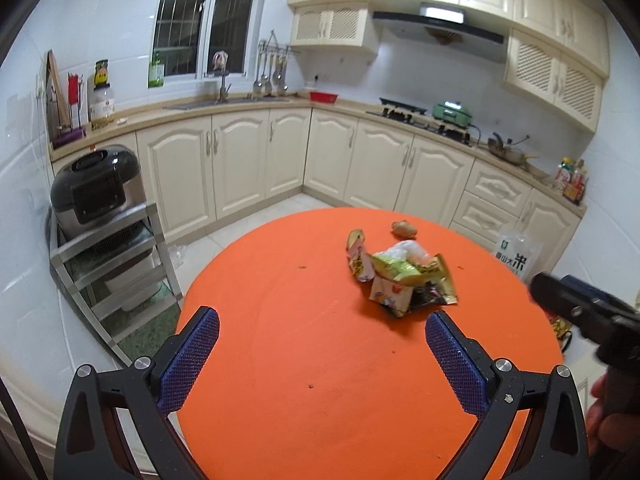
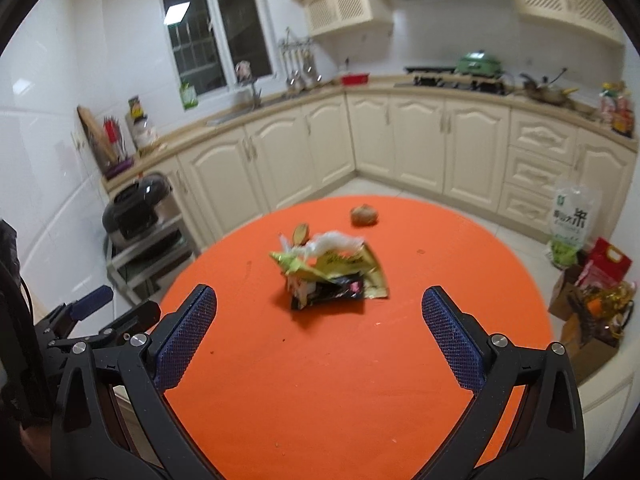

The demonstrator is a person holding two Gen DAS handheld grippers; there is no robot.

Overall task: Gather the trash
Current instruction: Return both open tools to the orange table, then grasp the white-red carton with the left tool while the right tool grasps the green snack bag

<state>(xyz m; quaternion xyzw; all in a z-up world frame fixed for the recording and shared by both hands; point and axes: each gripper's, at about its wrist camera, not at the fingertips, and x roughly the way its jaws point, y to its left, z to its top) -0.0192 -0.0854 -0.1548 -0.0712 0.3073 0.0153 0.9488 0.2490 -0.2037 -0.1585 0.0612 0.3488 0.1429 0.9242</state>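
Both of your grippers hover over the orange tabletop [image 1: 280, 360], jaws spread wide and holding nothing: left gripper [image 1: 322, 330], right gripper [image 2: 320, 306]. Your trash, a pile of crumpled wrappers [image 2: 332, 276], lies mid-tabletop ahead of both grippers, with a small brown lump [image 2: 364, 215] just beyond it.

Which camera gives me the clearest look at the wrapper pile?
The left wrist view: the wrapper pile is sharp there, with separate wrappers distinguishable. The right wrist view centres the pile between its open gripper fingers, but blurred.
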